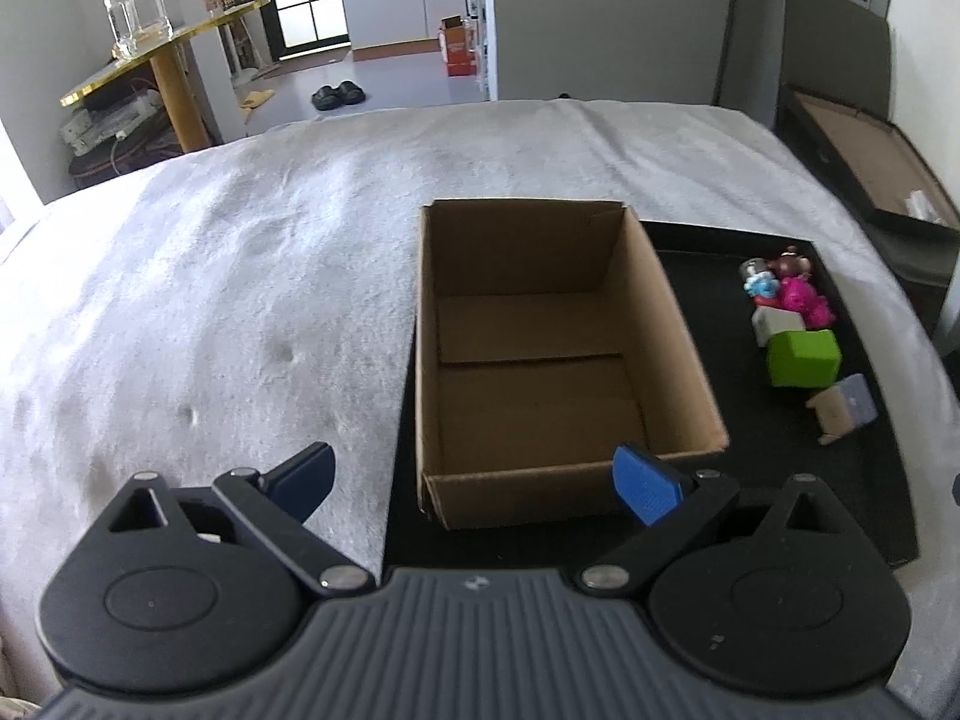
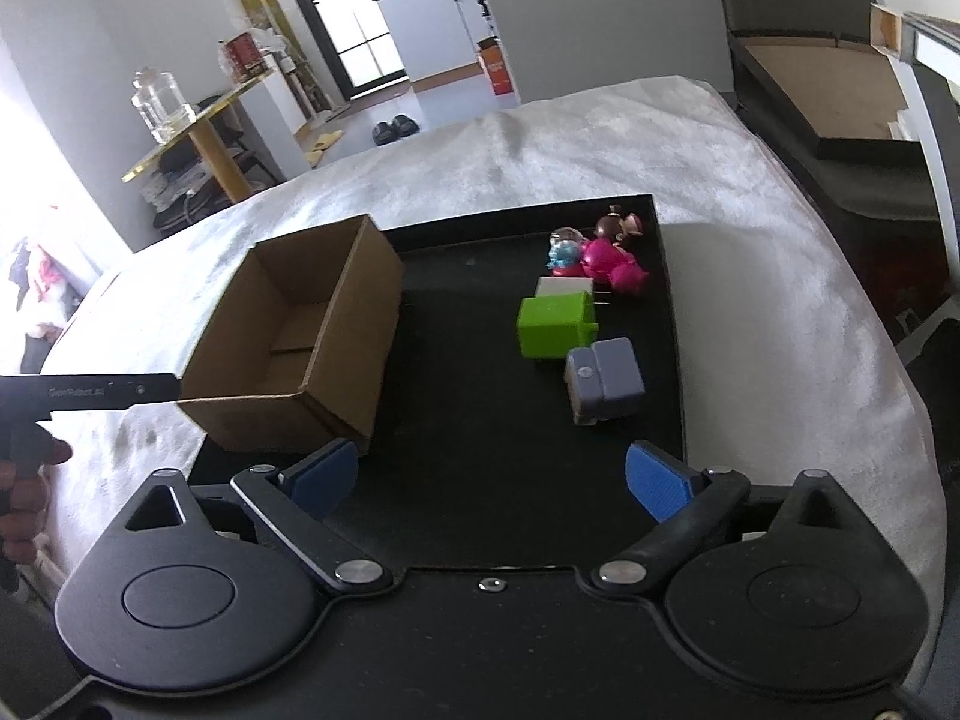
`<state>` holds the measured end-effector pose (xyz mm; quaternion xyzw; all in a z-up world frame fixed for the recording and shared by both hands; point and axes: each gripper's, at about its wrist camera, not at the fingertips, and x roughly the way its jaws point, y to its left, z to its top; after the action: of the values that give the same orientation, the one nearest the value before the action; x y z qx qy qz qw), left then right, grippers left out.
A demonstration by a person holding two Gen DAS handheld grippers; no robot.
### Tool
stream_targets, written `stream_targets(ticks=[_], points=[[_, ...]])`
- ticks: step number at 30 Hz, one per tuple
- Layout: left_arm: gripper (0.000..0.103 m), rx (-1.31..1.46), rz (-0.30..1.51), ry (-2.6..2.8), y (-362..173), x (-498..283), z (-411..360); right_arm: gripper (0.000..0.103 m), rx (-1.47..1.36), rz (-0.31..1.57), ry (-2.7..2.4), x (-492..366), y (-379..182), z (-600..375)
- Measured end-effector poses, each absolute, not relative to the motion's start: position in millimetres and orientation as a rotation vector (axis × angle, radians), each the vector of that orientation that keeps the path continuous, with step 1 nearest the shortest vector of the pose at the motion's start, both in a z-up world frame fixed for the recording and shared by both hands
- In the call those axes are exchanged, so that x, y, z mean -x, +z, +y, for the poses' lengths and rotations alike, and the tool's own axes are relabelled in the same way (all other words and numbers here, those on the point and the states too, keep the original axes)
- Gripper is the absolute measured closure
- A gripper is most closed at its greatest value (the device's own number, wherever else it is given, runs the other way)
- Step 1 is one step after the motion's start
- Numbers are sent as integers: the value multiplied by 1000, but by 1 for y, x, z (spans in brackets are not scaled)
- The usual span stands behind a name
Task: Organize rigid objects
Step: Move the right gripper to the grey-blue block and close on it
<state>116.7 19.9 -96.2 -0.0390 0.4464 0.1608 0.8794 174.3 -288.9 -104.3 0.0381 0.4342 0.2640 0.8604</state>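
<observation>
An open, empty cardboard box [image 1: 540, 360] [image 2: 300, 336] stands on the left part of a black tray [image 1: 708, 480] [image 2: 480, 390]. On the tray's right side lie a green block [image 1: 804, 358] [image 2: 557, 324], a grey-blue block [image 1: 843, 408] [image 2: 603, 381], a white block [image 1: 774, 321] [image 2: 561, 286], a pink toy [image 1: 804, 300] [image 2: 615, 264] and small figures behind it. My left gripper [image 1: 474, 483] is open and empty, just before the box's near wall. My right gripper [image 2: 492, 480] is open and empty, over the tray's near part.
The tray lies on a white blanket [image 1: 210, 300] [image 2: 780, 252]. A dark flat case [image 1: 870, 174] [image 2: 822, 90] lies beyond the right edge. A gold side table with glass jars [image 1: 138, 18] [image 2: 162, 102] stands at the far left.
</observation>
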Motion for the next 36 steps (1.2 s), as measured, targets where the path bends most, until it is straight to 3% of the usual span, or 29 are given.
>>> stream_targets(ticks=[15, 20, 27, 36], points=[[9, 15, 912, 482, -123, -152, 23, 21, -5, 892, 497, -217, -140, -271], [19, -4, 908, 526, -133, -159, 22, 26, 61, 878, 439, -233, -156, -266], [22, -60, 867, 609, -139, -163, 19, 28, 135, 862, 411, -247, -171, -255], [34, -8, 860, 671, -147, -160, 22, 29, 272, 844, 422, -254, -184, -231]])
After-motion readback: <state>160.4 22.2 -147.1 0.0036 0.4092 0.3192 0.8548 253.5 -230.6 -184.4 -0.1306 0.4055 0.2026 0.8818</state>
